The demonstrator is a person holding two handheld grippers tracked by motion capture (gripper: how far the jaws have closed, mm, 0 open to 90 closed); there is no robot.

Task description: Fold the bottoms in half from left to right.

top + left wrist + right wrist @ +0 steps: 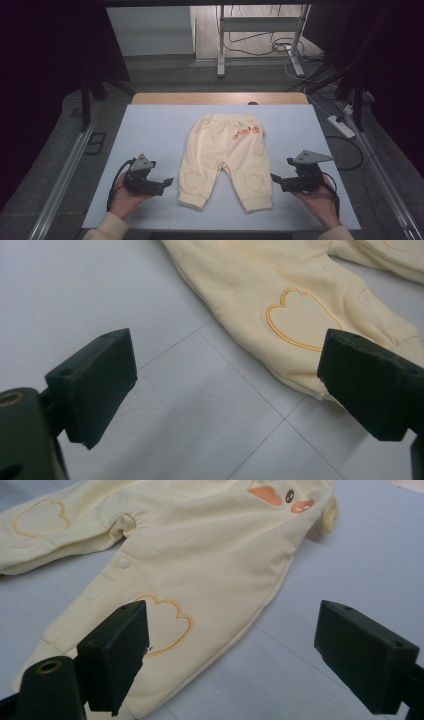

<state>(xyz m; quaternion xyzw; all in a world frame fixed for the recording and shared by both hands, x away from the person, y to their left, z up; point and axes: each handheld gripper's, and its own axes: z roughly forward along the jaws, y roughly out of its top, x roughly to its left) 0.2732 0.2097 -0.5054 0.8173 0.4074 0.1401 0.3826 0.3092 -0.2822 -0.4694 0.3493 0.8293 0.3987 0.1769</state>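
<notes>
A pair of pale yellow baby trousers (225,155) lies flat on the white table top (150,130), waist far, legs toward me, with orange heart outlines on both knees and an orange patch near the waist. My left gripper (167,184) rests in a hand just left of the left leg cuff, jaws open and empty. In the left gripper view the trousers (280,305) lie ahead of the left gripper (227,385). My right gripper (274,178) stands open beside the right leg cuff. In the right gripper view the trousers (200,555) spread before the right gripper (232,655).
The white table top ends in a wooden strip (220,98) at the far side. Metal rails (65,170) run along both sides of the table. A stand's legs (220,45) and cables lie on the floor beyond. A power strip (341,126) sits at the right.
</notes>
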